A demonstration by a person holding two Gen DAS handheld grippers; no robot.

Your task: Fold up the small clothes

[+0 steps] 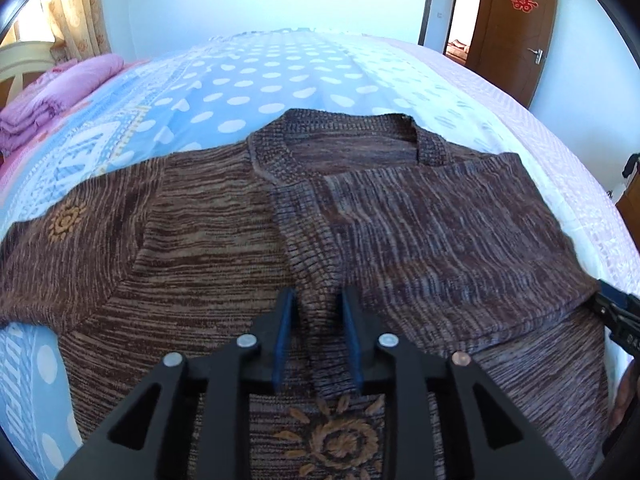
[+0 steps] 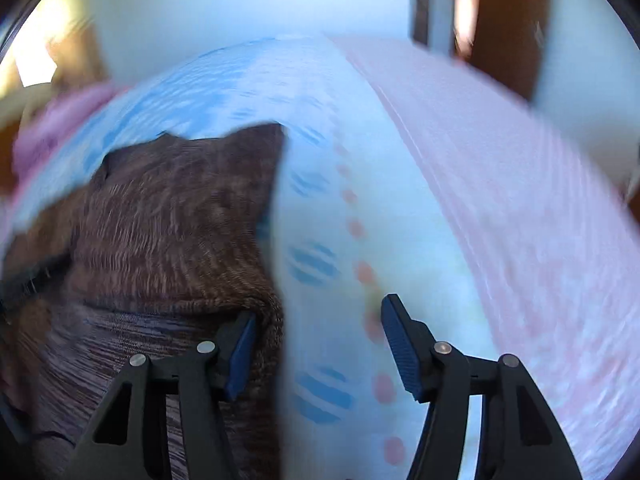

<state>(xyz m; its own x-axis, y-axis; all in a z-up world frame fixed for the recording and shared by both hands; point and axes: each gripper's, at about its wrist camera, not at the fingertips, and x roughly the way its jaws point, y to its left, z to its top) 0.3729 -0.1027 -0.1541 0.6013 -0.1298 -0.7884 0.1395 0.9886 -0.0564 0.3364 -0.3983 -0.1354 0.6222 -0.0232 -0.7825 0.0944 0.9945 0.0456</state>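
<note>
A brown marled knit cardigan point(image 1: 224, 240) with orange embroidered flowers lies spread on the bed, neckline at the far side. One sleeve is folded across its right half. My left gripper point(image 1: 317, 312) sits low over the front band. A raised ridge of knit stands between its blue pads point(image 1: 285, 328), which stand slightly apart and do not squeeze it. In the blurred right wrist view, my right gripper point(image 2: 320, 308) is wide open at the cardigan's point(image 2: 172, 232) right edge. Its left pad point(image 2: 242, 356) is beside the folded hem and the other is over bare sheet.
The bed carries a blue sheet with white dots point(image 1: 248, 84) and a pink patterned cover point(image 1: 560, 152) along its right side. A folded pink quilt point(image 1: 52, 96) lies at the far left. A brown door point(image 1: 516, 28) stands behind at the right.
</note>
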